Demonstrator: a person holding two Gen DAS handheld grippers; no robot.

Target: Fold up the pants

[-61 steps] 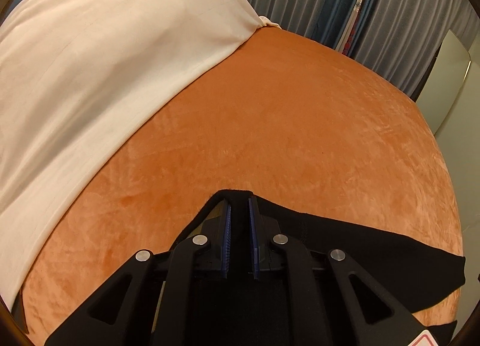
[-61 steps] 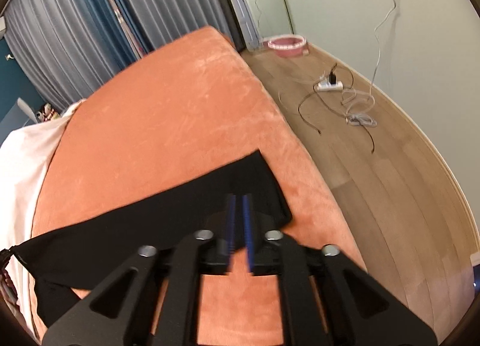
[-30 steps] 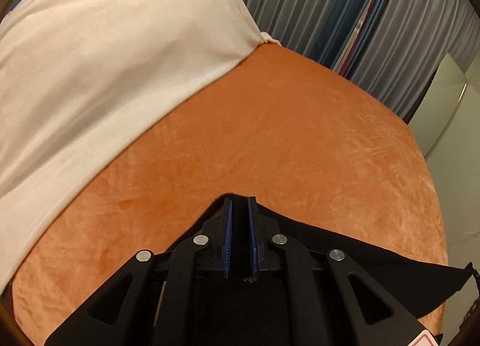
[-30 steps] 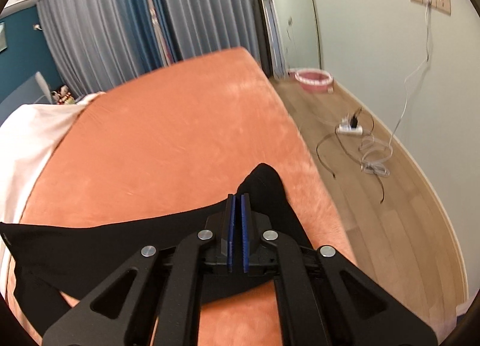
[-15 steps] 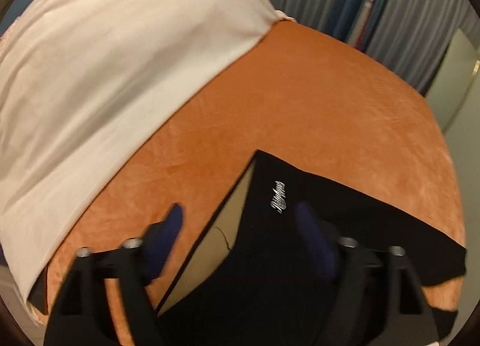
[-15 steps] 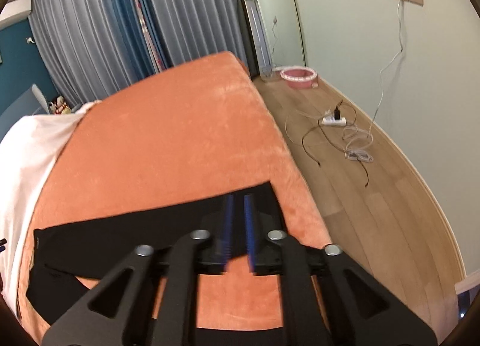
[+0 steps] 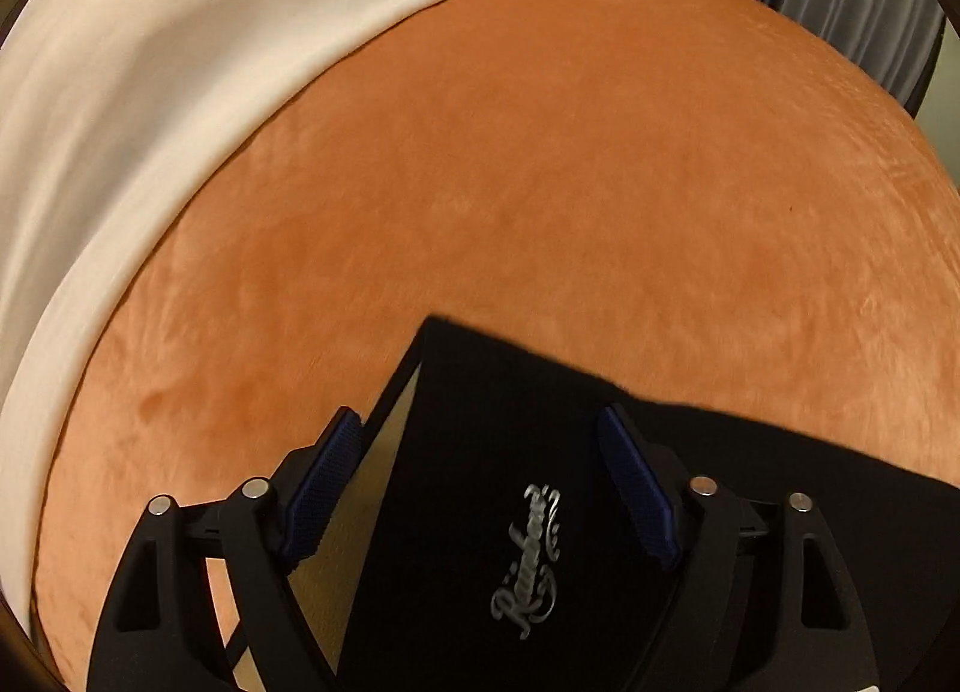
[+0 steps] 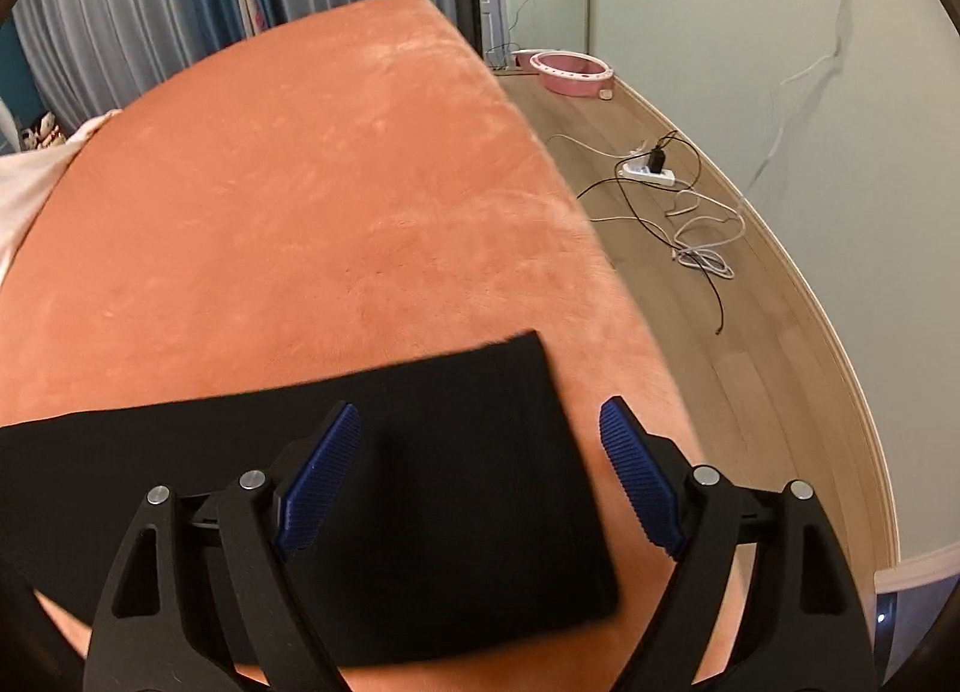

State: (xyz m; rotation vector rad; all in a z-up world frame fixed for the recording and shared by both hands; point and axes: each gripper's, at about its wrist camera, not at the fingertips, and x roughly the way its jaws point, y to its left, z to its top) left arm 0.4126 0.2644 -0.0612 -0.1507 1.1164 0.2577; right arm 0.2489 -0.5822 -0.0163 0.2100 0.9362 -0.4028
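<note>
Left tool (image 7: 480,488) closing, right tool (image 8: 480,476) opening; both have jaws apart with pads clear of the cloth, gripping nothing. Black pants (image 8: 432,488) lie flat, doubled over, on the orange bed (image 8: 312,200). One fold looks laid; further folds likely remain.

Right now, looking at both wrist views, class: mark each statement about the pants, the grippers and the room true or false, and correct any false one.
1. The black pants lie on an orange bed cover. True.
2. The right gripper is clamped on the fabric. False: its jaws are apart and opening, with the pants lying below them, not pinched.
3. A silver script logo shows on the pants in the left wrist view. True.
4. The left gripper holds a white pillow. False: it holds nothing; the cream bedding lies far from it.
5. A power strip with cables lies on the wooden floor. True.
</note>
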